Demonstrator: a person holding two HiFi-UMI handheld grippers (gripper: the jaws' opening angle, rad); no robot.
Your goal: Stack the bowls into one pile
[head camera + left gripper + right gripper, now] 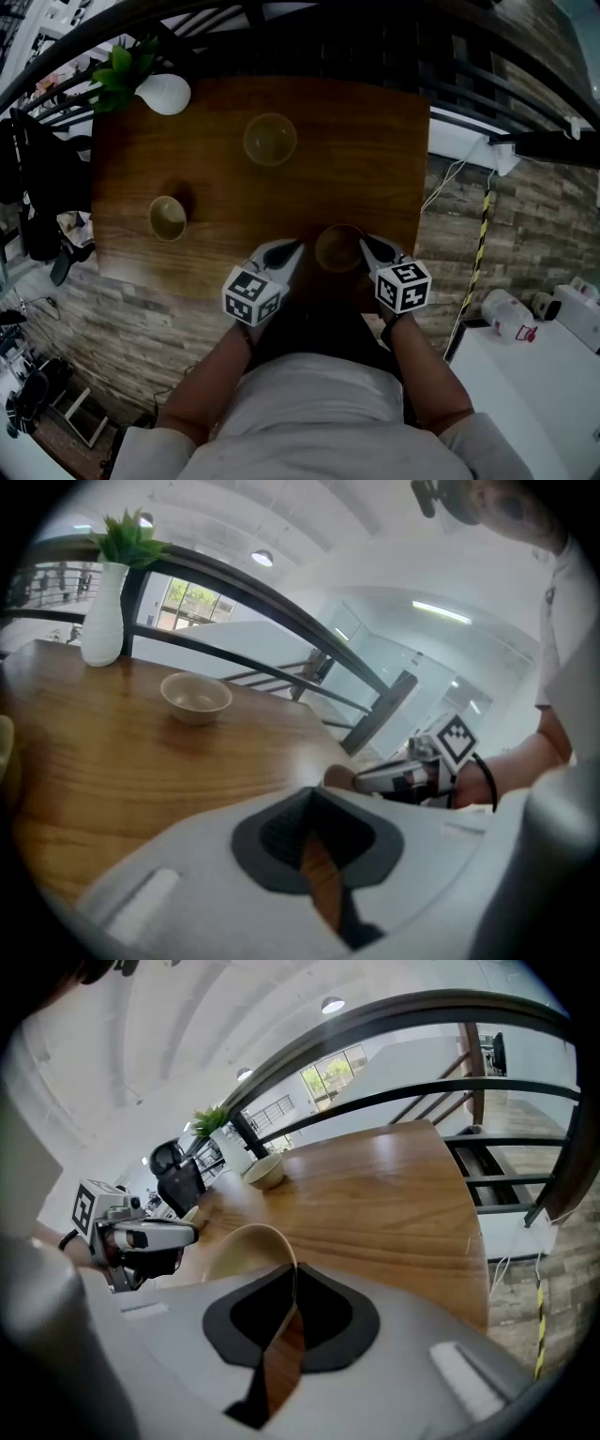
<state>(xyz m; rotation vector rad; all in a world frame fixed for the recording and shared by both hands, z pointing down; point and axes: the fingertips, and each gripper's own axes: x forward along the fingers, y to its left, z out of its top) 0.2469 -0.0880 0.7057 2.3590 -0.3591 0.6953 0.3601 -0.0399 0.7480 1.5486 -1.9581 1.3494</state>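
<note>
Three pale bowls sit on the wooden table [375,159]. One bowl [270,139] is far back in the middle, and a second bowl [168,217] is at the left. The nearest bowl [339,247] lies close to the front edge between my two grippers. My right gripper [367,246] is shut on this bowl's right rim; in the right gripper view the thin rim of the bowl [239,1246] runs in between the pads of the right gripper [292,1283]. My left gripper [291,251] is just left of the bowl, jaws together with nothing in them.
A white vase [164,94] with a green plant stands at the table's back left corner. Dark railings run behind the table. The table's right edge [424,187] drops to a stone floor with a cable.
</note>
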